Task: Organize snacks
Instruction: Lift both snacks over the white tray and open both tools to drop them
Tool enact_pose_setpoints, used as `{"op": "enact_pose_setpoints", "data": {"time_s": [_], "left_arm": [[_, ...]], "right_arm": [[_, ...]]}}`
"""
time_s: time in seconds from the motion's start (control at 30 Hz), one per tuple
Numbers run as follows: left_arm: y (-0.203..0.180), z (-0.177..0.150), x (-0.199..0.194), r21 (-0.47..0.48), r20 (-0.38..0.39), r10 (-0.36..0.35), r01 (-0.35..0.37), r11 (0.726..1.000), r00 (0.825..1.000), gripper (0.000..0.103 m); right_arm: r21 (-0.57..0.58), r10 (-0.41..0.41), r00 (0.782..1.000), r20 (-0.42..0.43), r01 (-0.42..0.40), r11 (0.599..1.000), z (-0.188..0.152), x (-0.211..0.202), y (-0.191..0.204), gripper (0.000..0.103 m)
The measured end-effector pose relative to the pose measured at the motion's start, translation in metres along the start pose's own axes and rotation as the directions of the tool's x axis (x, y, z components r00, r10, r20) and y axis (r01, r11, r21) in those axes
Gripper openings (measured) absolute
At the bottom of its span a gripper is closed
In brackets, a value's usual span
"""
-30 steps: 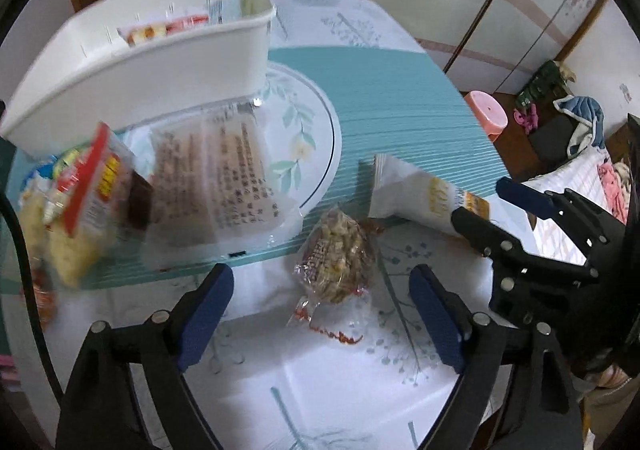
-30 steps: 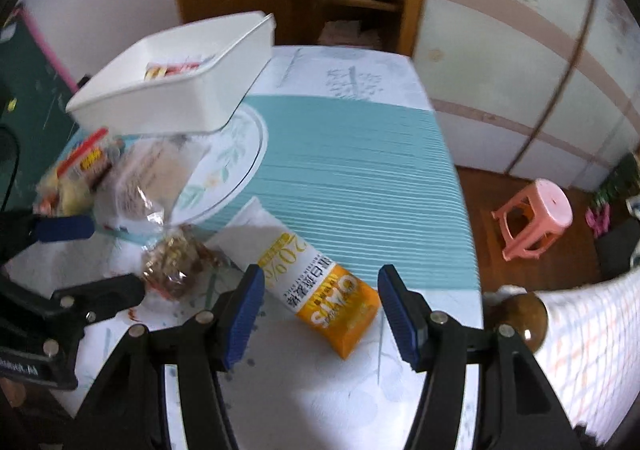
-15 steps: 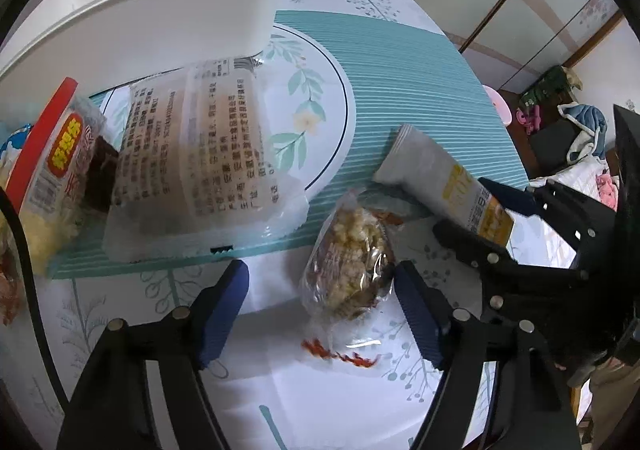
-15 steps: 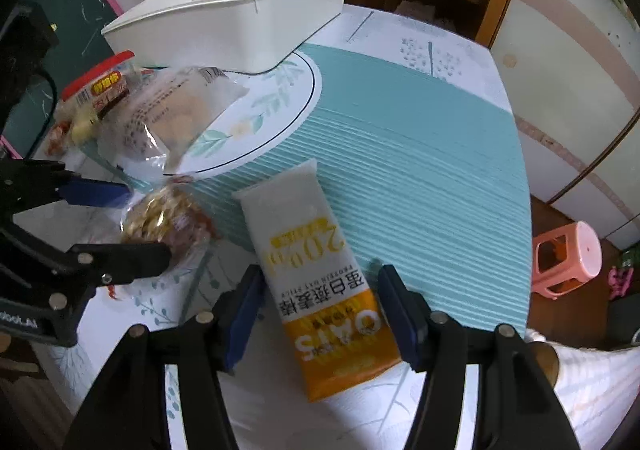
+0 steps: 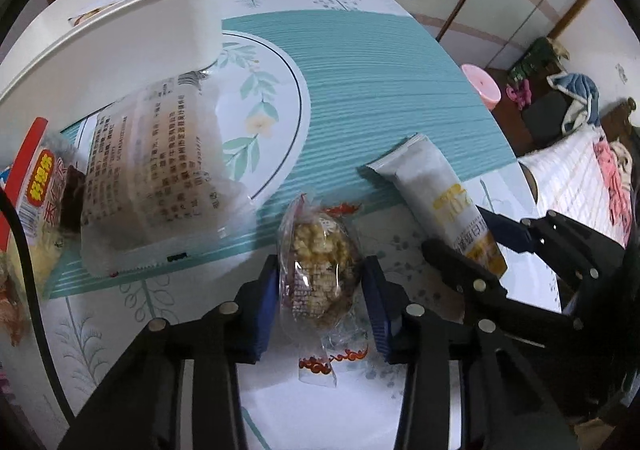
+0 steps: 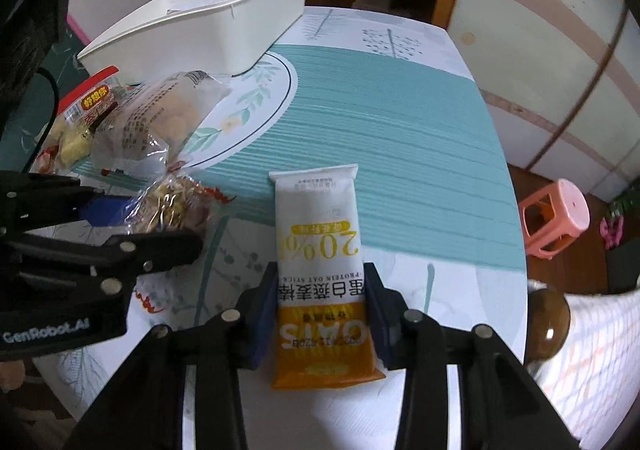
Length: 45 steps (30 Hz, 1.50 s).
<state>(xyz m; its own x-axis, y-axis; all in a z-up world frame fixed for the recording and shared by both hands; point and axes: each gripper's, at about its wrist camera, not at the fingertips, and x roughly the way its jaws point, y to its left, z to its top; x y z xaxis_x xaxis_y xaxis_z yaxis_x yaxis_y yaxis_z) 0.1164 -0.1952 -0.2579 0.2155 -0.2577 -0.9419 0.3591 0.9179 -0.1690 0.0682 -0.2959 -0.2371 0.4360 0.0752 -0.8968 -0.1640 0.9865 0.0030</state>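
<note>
Left wrist view: the left gripper (image 5: 320, 292) is seen low in the frame, its blue pads set against both sides of a round puffed-grain cake in clear wrap (image 5: 320, 274), which lies on the table (image 5: 380, 98). The jaws have just been closing and the pads are now pressed on the wrapper. A clear bag with printed text (image 5: 160, 170) is seen left of centre, and a red-edged snack pack (image 5: 36, 194) at the left edge. A white bin (image 5: 120, 34) fills the upper left, with a few wrapped items visible inside.

Right wrist view: the right gripper (image 6: 322, 314) is seen at lower centre, clamped on the sides of a white and orange oat bar packet (image 6: 320, 250). Its jaws have just been closing; the pads are in contact with the packet's edges. The packet lies flat on the table, lengthwise toward the top of the frame. The left gripper is visible at the left edge, the cake between its fingers. A pink stool (image 6: 556, 214) stands on the floor at the right.
</note>
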Motion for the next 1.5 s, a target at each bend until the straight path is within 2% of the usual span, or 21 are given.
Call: {"op": "enact_pose_setpoints", "data": {"time_s": [0.2, 0.37, 0.63, 0.83, 1.13, 1.5], "left_arm": [[-0.006, -0.009, -0.015, 0.056, -0.008, 0.041, -0.040, 0.998, 0.999, 0.038], [-0.015, -0.011, -0.047, 0.088, 0.026, 0.073, -0.075, 0.993, 0.997, 0.038], [-0.016, 0.002, -0.103, 0.067, 0.117, 0.080, -0.088, 0.994, 0.990, 0.038], [-0.003, 0.005, -0.146, 0.030, 0.181, 0.074, -0.081, 0.996, 0.981, 0.038], [0.035, 0.021, -0.181, -0.054, 0.233, 0.114, -0.104, 0.993, 0.966, 0.038], [0.099, 0.043, -0.205, -0.168, 0.268, 0.195, -0.153, 0.974, 0.944, 0.039]], "right_arm": [[0.071, 0.020, 1.000, -0.008, -0.019, 0.997, -0.017, -0.015, -0.003, 0.039], [0.124, 0.040, 0.999, 0.014, -0.041, 0.991, -0.025, -0.035, -0.006, 0.039], [0.144, 0.058, 0.995, 0.080, -0.069, 0.987, -0.017, -0.071, -0.001, 0.039], [0.161, 0.079, 0.986, 0.146, -0.102, 0.982, 0.005, -0.099, 0.002, 0.039], [0.131, 0.117, 0.964, 0.239, -0.151, 0.980, 0.045, -0.130, 0.019, 0.039], [0.098, 0.173, 0.951, 0.257, -0.204, 0.974, 0.092, -0.129, 0.044, 0.040]]}}
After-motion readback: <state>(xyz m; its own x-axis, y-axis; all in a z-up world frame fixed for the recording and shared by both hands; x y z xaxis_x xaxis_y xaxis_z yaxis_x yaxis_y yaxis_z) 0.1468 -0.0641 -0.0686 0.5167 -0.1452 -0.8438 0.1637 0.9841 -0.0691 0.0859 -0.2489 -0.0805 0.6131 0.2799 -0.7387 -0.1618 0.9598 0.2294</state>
